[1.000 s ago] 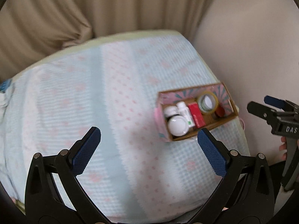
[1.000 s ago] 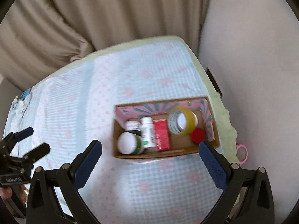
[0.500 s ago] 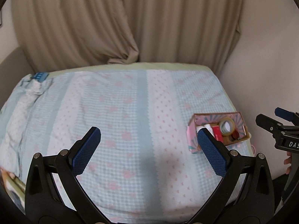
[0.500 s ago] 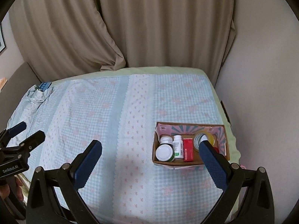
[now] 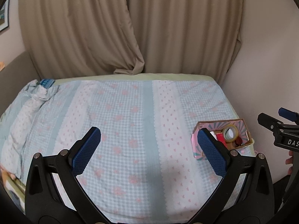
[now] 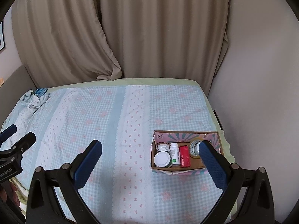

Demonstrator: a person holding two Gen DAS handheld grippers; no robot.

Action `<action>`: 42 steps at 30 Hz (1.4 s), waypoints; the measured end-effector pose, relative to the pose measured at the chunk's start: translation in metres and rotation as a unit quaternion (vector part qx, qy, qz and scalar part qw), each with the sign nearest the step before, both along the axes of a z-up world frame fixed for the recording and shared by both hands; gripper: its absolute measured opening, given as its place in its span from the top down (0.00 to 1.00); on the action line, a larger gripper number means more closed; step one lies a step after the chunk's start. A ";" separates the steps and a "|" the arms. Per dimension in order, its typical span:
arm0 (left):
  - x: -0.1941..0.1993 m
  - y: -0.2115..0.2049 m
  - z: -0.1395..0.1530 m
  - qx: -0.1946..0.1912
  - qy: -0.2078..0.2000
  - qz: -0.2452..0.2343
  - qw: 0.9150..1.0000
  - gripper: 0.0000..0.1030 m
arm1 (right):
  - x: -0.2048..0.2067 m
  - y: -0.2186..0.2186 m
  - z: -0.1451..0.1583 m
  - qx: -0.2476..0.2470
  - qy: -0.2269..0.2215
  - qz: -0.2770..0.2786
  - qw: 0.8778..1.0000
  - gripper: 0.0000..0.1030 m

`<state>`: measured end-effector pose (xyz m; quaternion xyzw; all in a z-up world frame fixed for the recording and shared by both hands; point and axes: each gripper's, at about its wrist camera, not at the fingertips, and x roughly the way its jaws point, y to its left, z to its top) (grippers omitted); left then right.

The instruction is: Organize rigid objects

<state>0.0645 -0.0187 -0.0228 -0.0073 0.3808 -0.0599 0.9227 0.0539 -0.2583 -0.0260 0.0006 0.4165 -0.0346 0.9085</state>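
A pink patterned cardboard box (image 6: 214, 137) stands near the right edge of the bed. It holds a white-lidded jar (image 6: 162, 159), a white bottle (image 6: 174, 153), a red packet (image 6: 184, 156) and a tape roll (image 6: 194, 147). The box (image 5: 243, 128) also shows at the right of the left wrist view, with the tape roll (image 5: 230, 133) inside. My left gripper (image 5: 149, 151) is open and empty above the bedspread. My right gripper (image 6: 149, 160) is open and empty, its right finger in front of the box.
The bed wears a blue checked bedspread (image 6: 104, 123) with pink flowers. Beige curtains (image 6: 149, 37) hang behind it, and a wall (image 6: 261, 93) runs along the right side. Bunched cloth with a small blue item (image 5: 46, 83) lies at the far left corner.
Both grippers have pulled back and up from the box, so the whole bed and the curtains now show. The box looks smaller and farther away. Both stay open.
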 end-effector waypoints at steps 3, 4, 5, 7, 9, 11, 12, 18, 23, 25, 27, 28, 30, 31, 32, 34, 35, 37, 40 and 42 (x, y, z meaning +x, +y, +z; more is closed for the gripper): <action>0.000 0.000 -0.001 0.000 0.002 -0.001 1.000 0.00 | 0.001 0.001 0.001 0.001 -0.002 0.000 1.000 0.00; 0.000 0.000 -0.001 -0.001 0.002 -0.002 1.000 0.00 | 0.001 0.001 0.001 0.001 -0.003 0.000 1.000 0.00; 0.001 0.000 -0.001 0.000 0.002 -0.001 1.000 0.00 | 0.001 0.001 0.001 0.000 -0.003 0.000 1.000 0.00; 0.000 0.000 -0.001 0.000 0.001 0.000 1.000 0.00 | 0.002 0.001 0.001 0.001 -0.004 -0.001 1.000 0.00; 0.001 0.000 -0.001 0.000 0.001 0.000 1.000 0.00 | 0.002 0.001 0.001 0.001 -0.004 0.000 1.000 0.00; 0.000 0.000 -0.001 0.000 0.002 0.000 1.000 0.00 | 0.003 0.001 0.001 0.000 -0.004 0.000 1.000 0.00; 0.000 0.000 -0.001 0.000 0.002 0.000 1.000 0.00 | 0.002 0.001 0.001 0.000 -0.003 0.000 1.000 0.00; 0.002 0.002 -0.001 -0.001 0.002 0.000 1.000 0.00 | 0.003 0.003 0.001 0.001 -0.004 0.001 1.000 0.00; 0.003 0.003 -0.001 0.000 0.002 0.001 1.000 0.00 | 0.003 0.002 0.000 0.001 -0.004 0.001 1.000 0.00; 0.003 0.003 -0.001 0.000 0.001 0.001 1.000 0.00 | 0.003 0.002 0.001 0.002 -0.004 0.001 1.000 0.00; 0.003 0.004 -0.001 -0.001 0.001 0.002 1.000 0.00 | 0.003 0.003 0.001 0.002 -0.004 0.001 1.000 0.00; 0.003 0.004 -0.001 -0.001 0.001 0.002 1.000 0.00 | 0.003 0.003 0.001 0.002 -0.004 0.001 1.000 0.00; 0.003 0.005 0.000 0.000 0.000 0.004 1.000 0.00 | 0.004 0.004 0.001 0.002 -0.005 0.002 1.000 0.00; 0.002 0.005 0.000 0.000 -0.001 0.005 1.000 0.00 | 0.005 0.004 0.001 0.002 -0.006 0.002 1.000 0.00; 0.002 0.005 0.000 0.000 -0.004 0.006 1.000 0.00 | 0.005 0.005 0.002 0.001 -0.007 0.003 1.000 0.00; 0.002 0.005 0.001 -0.001 -0.006 0.007 1.000 0.00 | 0.006 0.005 0.002 0.002 -0.009 0.003 1.000 0.00; 0.001 0.005 0.002 -0.001 -0.007 0.008 1.000 0.00 | 0.007 0.006 0.003 0.002 -0.009 0.003 1.000 0.00; 0.001 0.005 0.001 -0.001 -0.007 0.009 1.000 0.00 | 0.008 0.005 0.002 0.002 -0.010 0.004 1.000 0.00; 0.000 0.005 0.002 -0.002 -0.008 0.009 1.000 0.00 | 0.008 0.005 0.003 0.001 -0.012 0.005 1.000 0.00; 0.000 0.005 0.001 -0.002 -0.007 0.009 1.000 0.00 | 0.007 0.005 0.003 0.001 -0.012 0.005 1.000 0.00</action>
